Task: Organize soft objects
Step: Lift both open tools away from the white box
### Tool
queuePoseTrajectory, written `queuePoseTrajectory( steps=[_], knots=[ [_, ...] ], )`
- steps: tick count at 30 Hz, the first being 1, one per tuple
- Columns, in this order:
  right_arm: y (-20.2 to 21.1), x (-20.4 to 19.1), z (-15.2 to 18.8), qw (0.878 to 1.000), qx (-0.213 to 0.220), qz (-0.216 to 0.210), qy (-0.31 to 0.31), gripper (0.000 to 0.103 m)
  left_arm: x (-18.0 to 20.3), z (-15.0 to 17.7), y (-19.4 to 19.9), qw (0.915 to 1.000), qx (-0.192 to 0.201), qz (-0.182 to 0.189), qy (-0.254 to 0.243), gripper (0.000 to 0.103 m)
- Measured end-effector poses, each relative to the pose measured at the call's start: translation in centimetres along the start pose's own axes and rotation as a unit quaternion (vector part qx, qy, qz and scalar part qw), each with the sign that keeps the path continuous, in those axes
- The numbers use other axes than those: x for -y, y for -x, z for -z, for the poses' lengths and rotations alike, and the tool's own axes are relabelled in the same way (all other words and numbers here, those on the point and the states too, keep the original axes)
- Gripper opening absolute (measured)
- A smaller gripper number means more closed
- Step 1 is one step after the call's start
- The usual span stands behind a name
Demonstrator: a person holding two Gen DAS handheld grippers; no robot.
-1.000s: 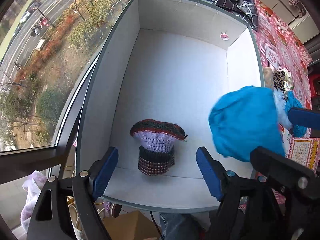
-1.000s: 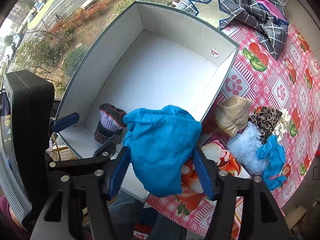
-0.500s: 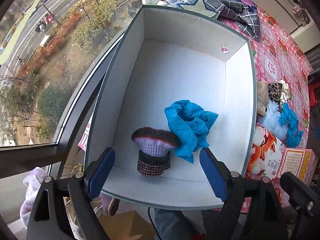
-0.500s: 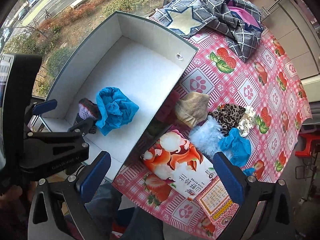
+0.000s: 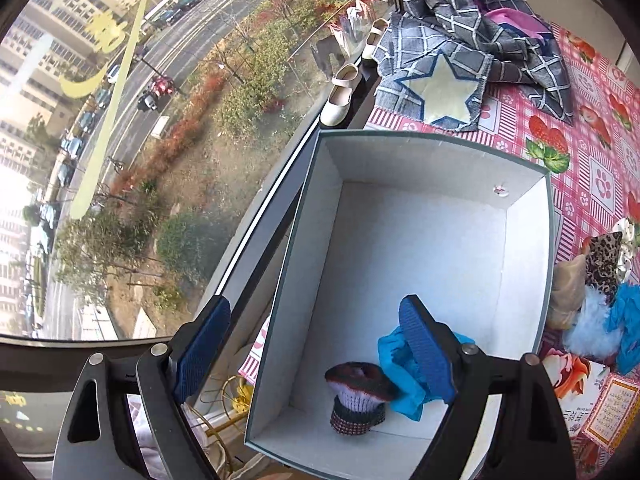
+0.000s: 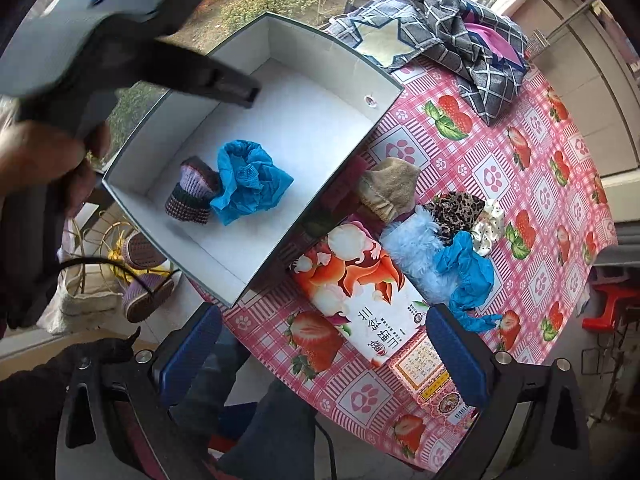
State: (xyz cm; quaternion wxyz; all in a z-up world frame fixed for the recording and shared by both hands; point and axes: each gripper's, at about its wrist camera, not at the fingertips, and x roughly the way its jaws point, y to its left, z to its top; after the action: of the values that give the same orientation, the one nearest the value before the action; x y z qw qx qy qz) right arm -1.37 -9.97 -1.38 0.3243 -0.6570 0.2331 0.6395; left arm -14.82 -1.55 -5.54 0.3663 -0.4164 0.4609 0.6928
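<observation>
Inventory, soft-goods sort, two views.

Item 1: grey-rimmed white cardboard box (image 6: pixel 352 152), open top, set at table edge by window. Held inside, near corner: striped purple-and-dark knitted piece (image 6: pixel 191 194), w/ crumpled bright-blue cloth (image 6: pixel 250 182) touching it at its 3 o'clock.

Item 2: unsorted pile on pink strawberry-and-paw-print tablecloth (image 6: pixel 540 184), just outside box wall. Noted: tan knitted piece (image 6: pixel 390 190), leopard-print fabric item (image 6: pixel 456 208), pale-blue fluffy piece (image 6: pixel 416 254), second blue crumpled cloth (image 6: pixel 466 276), white frilly item (image 6: pixel 490 224). Grey plaid cloth w/ pale star patch (image 6: pixel 448 24) lies well apart, at 12 o'clock.

Item 3: flat printed packet w/ peach artwork (image 6: pixel 356 284); Chinese characters are seen on it, not reliably readable. No other legible brand found.

Right gripper (image 6: pixel 320 356): jaws spread wide, nothing held. Pile lies at approx. 1 o'clock from it, beyond packet; fluffy piece's long axis runs roughly 10-to-4 o'clock in right view. Right is judged the nearer claw for next pick, since pile sits on its side of box.

Left gripper (image 5: pixel 316 354): jaws spread, empty, held above box's near-left rim; pile is seen only at far 3 o'clock in left view, box wall between. Task judged early: two pieces boxed, approx. five left out.
</observation>
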Motion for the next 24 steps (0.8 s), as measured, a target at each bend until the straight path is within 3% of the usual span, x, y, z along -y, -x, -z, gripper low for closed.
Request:
queuePoseTrajectory(
  steps=[3, 9, 24],
  knots=[
    [0.6, -1.6, 0.7, 0.999, -0.001, 0.013, 0.043, 0.103, 2.2, -0.7, 0.7, 0.9993, 0.017, -0.011, -0.032, 0.089],
    [1.0, -3.2, 1.7, 0.997, -0.007, -0.004, 0.083, 0.103, 4.9, -0.9, 1.8, 0.9979, 0.034, -0.01, -0.054, 0.089],
    [0.9, -3.8, 2.7, 0.995, -0.007, -0.038, 0.091, 0.103, 6.3, -0.4, 4.3, 0.9972, 0.052, 0.019, -0.052, 0.089]
  ],
)
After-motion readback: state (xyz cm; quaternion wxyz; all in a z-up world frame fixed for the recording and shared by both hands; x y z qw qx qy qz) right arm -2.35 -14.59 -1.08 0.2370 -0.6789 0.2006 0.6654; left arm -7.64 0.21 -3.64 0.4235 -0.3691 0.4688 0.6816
